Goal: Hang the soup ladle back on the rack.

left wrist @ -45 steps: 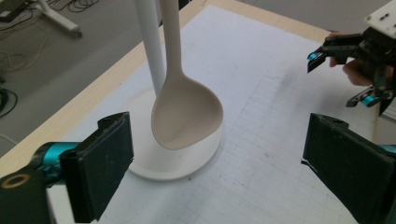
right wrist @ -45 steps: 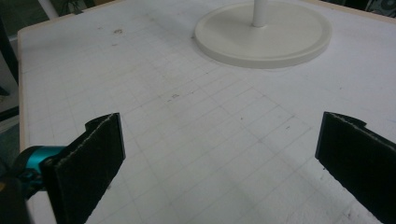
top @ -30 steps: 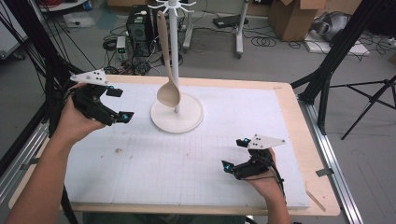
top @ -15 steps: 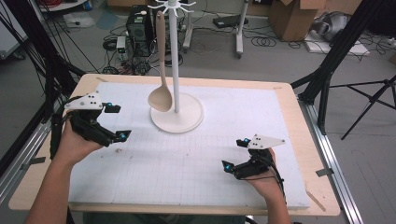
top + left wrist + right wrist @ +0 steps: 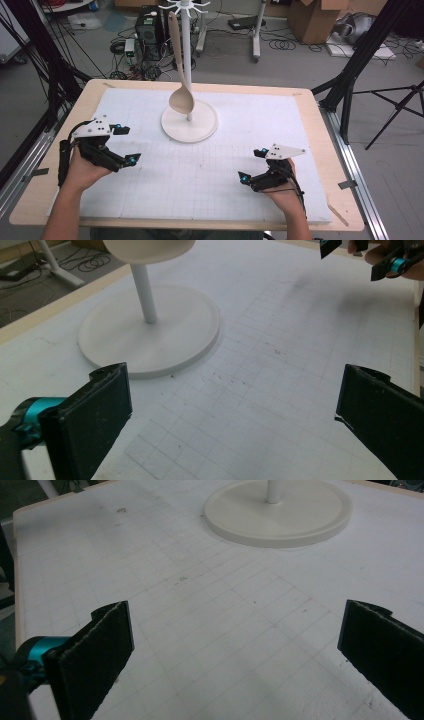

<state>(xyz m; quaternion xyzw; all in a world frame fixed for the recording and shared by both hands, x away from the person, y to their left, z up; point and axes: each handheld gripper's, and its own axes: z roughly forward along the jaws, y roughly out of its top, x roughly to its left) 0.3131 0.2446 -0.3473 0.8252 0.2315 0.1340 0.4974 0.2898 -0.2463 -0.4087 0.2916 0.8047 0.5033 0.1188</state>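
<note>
A white rack stands at the back middle of the mat, with a round base (image 5: 200, 131), a thin pole (image 5: 186, 60) and hooks on top. A beige spoon (image 5: 180, 99) hangs from a hook, its bowl just above the base. My left gripper (image 5: 126, 144) hovers open left of the base, apart from it, with nothing between its jaws. My right gripper (image 5: 251, 164) rests open at the front right. In the left gripper view the left gripper (image 5: 240, 425) faces the base (image 5: 150, 335) and pole (image 5: 142, 295). In the right gripper view the right gripper (image 5: 235, 655) faces the base (image 5: 277, 510).
A white gridded foam mat (image 5: 210, 175) covers the wooden table (image 5: 330, 150). Black frame legs, a tripod, cables and boxes stand on the floor beyond the table. The right hand's gripper (image 5: 385, 260) appears at the top right of the left gripper view.
My left gripper has drawn back from beside the spoon toward the near left of the mat. The spoon sways slightly on its hook. The right gripper has stayed still.
</note>
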